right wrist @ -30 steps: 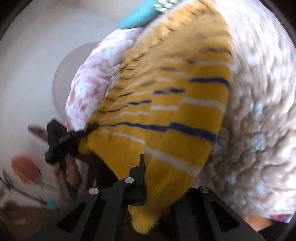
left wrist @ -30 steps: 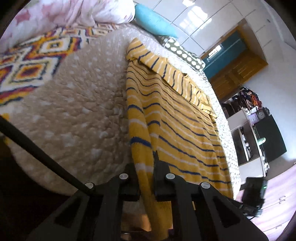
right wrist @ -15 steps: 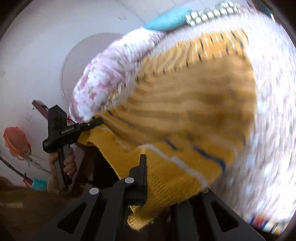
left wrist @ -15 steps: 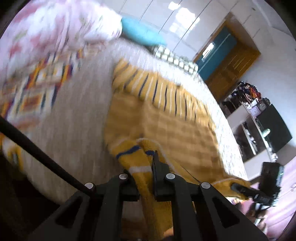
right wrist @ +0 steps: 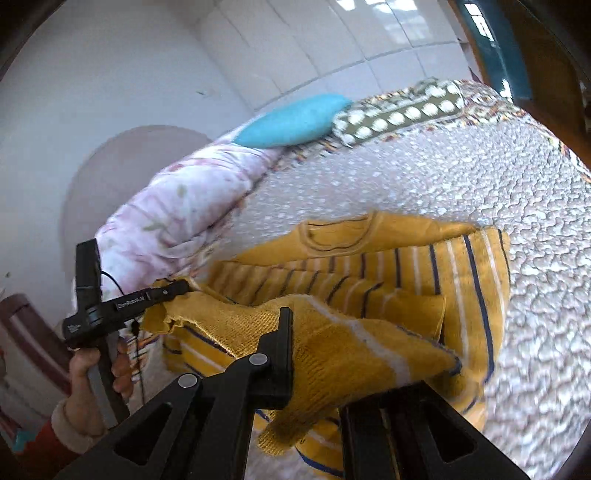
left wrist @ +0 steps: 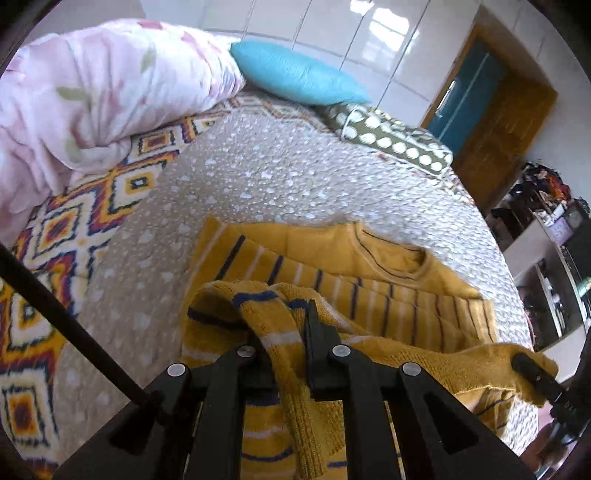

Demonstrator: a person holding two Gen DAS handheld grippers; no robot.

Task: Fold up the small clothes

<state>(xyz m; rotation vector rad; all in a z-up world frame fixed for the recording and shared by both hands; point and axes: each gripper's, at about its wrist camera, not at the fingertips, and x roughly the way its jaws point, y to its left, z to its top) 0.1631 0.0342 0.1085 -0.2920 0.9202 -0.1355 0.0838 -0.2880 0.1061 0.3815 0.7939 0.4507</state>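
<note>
Sweater (left wrist: 369, 295) hem now folded upward

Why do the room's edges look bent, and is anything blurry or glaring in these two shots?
Both views are fisheye, so the tiled wall curves and black corners ring the picture. In the left wrist view, window light glares off the tiles and the yellow sweater is slightly smeared near its neckline. In the right wrist view, the bedspread is sharp on the right, softer toward the floral quilt.
</note>
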